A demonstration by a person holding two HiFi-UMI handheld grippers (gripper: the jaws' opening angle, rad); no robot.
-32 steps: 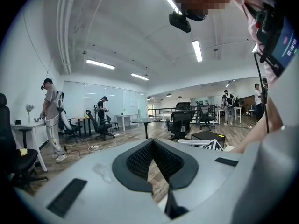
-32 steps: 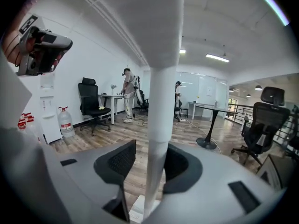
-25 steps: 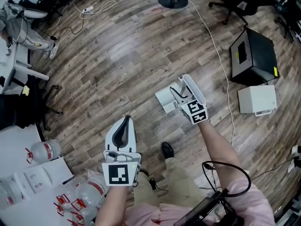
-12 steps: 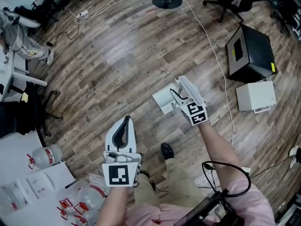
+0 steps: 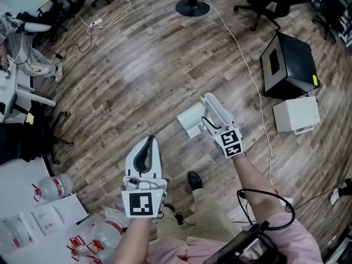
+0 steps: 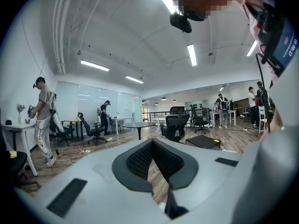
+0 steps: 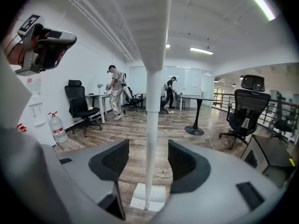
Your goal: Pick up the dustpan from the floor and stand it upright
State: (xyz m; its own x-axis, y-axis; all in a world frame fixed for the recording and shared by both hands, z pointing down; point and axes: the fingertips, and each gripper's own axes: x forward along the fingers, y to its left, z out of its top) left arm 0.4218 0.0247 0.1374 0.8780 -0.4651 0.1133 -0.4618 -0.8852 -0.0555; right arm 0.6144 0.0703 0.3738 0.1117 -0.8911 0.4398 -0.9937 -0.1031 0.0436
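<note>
**Head view:** The left tongs (image 5: 147,141) are low, centre-left, over the wood floor (image 5: 137,65). Their tips are pressed together w/ nothing in them. The right tongs (image 5: 210,100) are further fwd, right of centre, directly above the white dustpan (image 5: 188,119). Its pan lies on the floor just left of them. A black shoe (image 5: 194,179) shows btwn the two arms. At right a black box (image 5: 289,65) and a white box (image 5: 297,115) sit side by side, well apart from the dustpan. A white cable (image 5: 250,65) crosses the floor btwn them and the dustpan. A round stand base (image 5: 191,5) is at top. Water bottles (image 5: 104,224) and a white table (image 5: 16,172) are at bottom left.

**Left gripper view:** The left tongs (image 6: 152,143) have their pads meeting at the tip, closed on nothing. Only floor shows thru the wedge gap nearer the camera. Beyond are an office chair (image 6: 176,125) and a low black box, plus people (image 6: 43,113) standing at far left.

**Right gripper view:** The right tongs (image 7: 148,157) are spread. The dustpan's white handle (image 7: 153,101) runs vertically btwn the pads w/ a gap on either side, so neither pad touches it. The pan of the dustpan (image 7: 156,198) rests on the floor at the handle's foot. A water jug (image 7: 57,127) stands by the left wall, near a black chair (image 7: 79,107). A second chair (image 7: 245,107) is at right, and a person (image 7: 114,91) is in the bkgd.
</note>
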